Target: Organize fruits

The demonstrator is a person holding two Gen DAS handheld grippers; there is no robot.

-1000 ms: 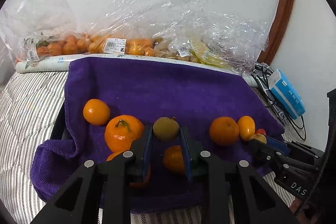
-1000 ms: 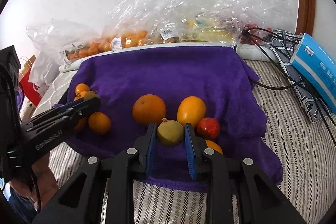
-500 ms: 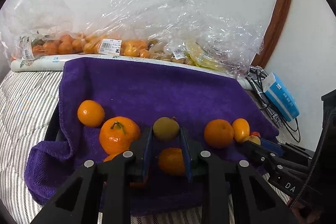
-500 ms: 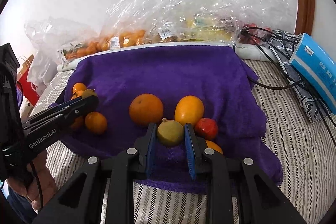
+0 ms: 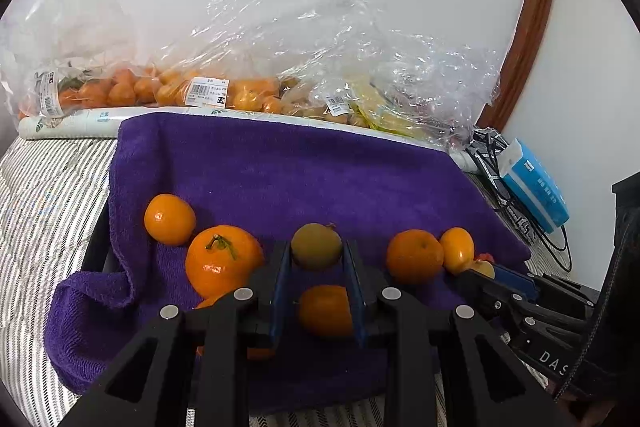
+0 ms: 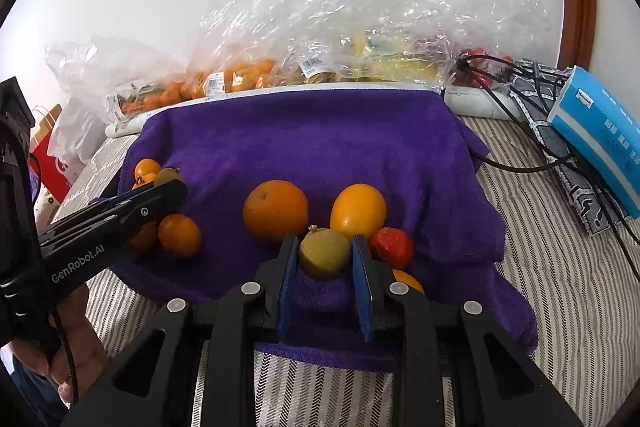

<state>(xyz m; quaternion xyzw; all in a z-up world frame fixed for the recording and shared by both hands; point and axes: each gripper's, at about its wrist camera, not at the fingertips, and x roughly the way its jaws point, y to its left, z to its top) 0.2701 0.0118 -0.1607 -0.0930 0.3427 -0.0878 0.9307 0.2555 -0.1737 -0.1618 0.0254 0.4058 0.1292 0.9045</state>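
Striped bedding [image 6: 560, 267] under a purple towel [image 6: 320, 147], white wall behind, crinkly produce bags [image 6: 340, 39] along the top, blue box [image 6: 600, 135] far right. Left gripper [image 5: 316, 259] clamped on a greenish fruit [image 5: 316, 246] at center; right gripper [image 6: 324, 259] pinching a yellow-green one [image 6: 324, 254] near the oranges [image 6: 276, 209].

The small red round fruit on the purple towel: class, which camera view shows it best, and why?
The right wrist view: the small red round fruit lies fully visible beside the right hand-held gripper. The left wrist view shows only a red sliver behind other fruit.
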